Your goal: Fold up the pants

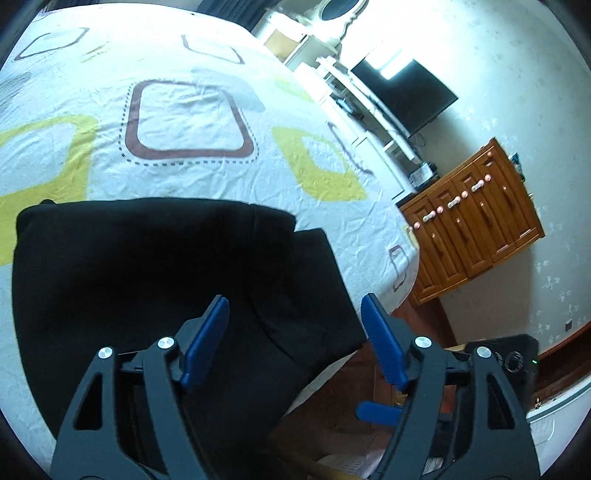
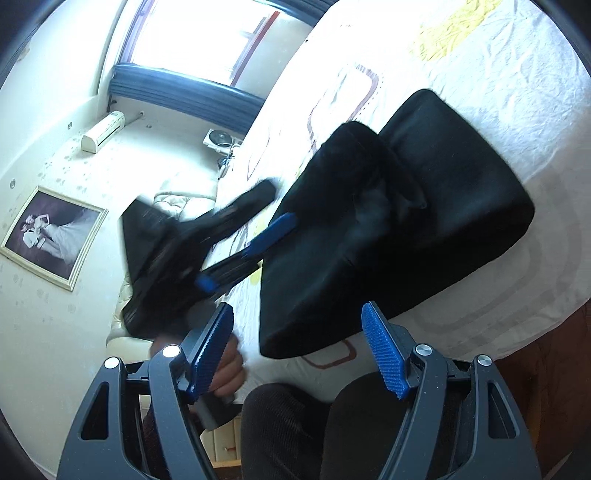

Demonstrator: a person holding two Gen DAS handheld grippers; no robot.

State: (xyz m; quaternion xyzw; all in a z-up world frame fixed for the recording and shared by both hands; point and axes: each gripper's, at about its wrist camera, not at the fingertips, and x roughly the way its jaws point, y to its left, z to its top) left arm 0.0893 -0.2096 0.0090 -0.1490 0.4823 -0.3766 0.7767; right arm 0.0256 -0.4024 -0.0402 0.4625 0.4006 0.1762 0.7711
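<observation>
While the black pants (image 1: 155, 280) lie folded in a thick stack at the near edge of the bed (image 1: 192, 110), the left gripper (image 1: 295, 317) and right gripper (image 2: 299, 325) hover over them, jaws spread wide, gripping nothing.

Bedsheet (image 1: 207, 173), white with brown and yellow rounded squares, spreads ahead of the tongs. Wooden cabinet (image 1: 476, 221) stands to their right, against a pale patterned wall (image 1: 517, 74). Black television (image 1: 406, 96) sits on a white shelf unit (image 1: 354, 92), farther ahead and right. In the right wrist view: window (image 2: 207, 33), air conditioner (image 2: 103, 131) and framed photograph (image 2: 55, 238), all ahead and left.
</observation>
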